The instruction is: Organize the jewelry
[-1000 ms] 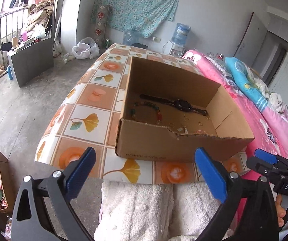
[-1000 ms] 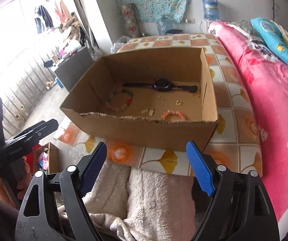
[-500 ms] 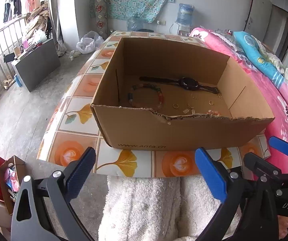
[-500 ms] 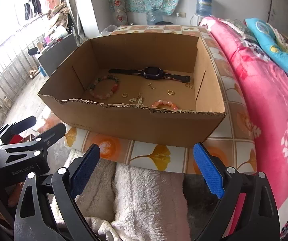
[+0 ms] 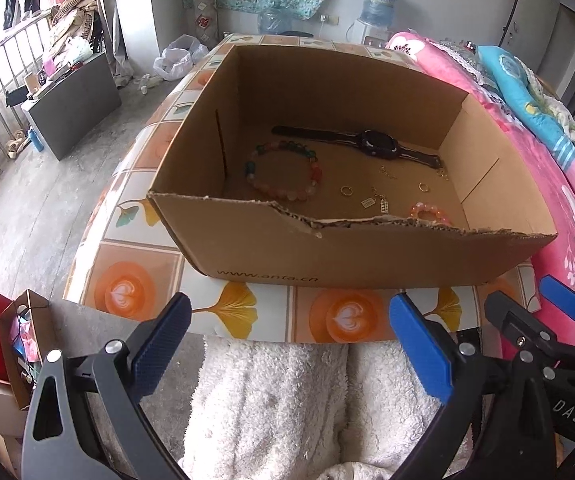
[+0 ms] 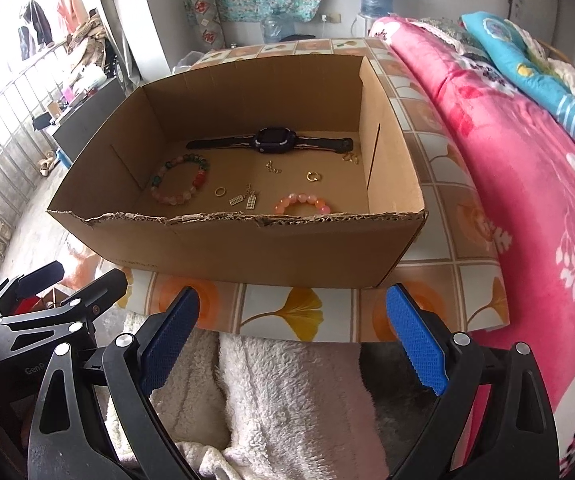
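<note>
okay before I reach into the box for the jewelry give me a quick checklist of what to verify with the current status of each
1. Left tongs open and empty: ok.
2. Right tongs open and empty: ok.
3. Both tongs short of the cardboard box, not over it: ok.
4. Black watch lying flat by the back wall, unobstructed: ok.
5. Orange bead bracelet partly hidden behind the torn front rim: not ok.
6. Small gold rings and charms untangled: cannot tell.
</note>
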The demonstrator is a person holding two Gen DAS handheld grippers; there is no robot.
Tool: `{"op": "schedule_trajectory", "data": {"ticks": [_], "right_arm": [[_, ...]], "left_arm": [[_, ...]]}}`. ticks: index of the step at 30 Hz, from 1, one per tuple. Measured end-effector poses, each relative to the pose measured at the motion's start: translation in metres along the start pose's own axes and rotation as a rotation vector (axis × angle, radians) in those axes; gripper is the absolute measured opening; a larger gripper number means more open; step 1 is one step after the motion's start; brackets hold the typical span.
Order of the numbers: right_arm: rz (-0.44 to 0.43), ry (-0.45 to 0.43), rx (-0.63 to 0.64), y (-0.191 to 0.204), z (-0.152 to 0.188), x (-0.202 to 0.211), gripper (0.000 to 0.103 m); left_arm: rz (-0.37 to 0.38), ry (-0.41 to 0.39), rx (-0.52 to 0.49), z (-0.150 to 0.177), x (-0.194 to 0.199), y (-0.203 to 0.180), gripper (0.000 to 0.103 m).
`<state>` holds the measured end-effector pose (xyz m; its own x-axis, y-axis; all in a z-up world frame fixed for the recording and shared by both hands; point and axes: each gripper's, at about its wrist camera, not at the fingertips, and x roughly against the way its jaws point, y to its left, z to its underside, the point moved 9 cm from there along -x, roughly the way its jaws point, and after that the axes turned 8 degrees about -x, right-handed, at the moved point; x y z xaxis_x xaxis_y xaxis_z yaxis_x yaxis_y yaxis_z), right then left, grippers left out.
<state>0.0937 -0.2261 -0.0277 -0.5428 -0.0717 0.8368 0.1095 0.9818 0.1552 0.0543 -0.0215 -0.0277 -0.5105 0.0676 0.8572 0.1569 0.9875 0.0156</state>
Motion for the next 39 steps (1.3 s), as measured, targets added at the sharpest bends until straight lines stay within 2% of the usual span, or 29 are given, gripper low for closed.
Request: {"op": "schedule_trajectory", "data": {"ticks": [13, 39], "right_arm": [[0.004, 0.009, -0.017, -0.0008, -0.0032, -0.0044, 0.090], [0.008, 0.033, -0.046, -0.0019, -0.0012, -0.0084, 0.090]], "left_arm": [[-0.022, 0.025, -0.007, -0.0004, -0.0040, 0.0000, 0.097], [-0.039, 0.024, -0.017, -0.0049, -0.0060, 0.0019, 0.097]]}}
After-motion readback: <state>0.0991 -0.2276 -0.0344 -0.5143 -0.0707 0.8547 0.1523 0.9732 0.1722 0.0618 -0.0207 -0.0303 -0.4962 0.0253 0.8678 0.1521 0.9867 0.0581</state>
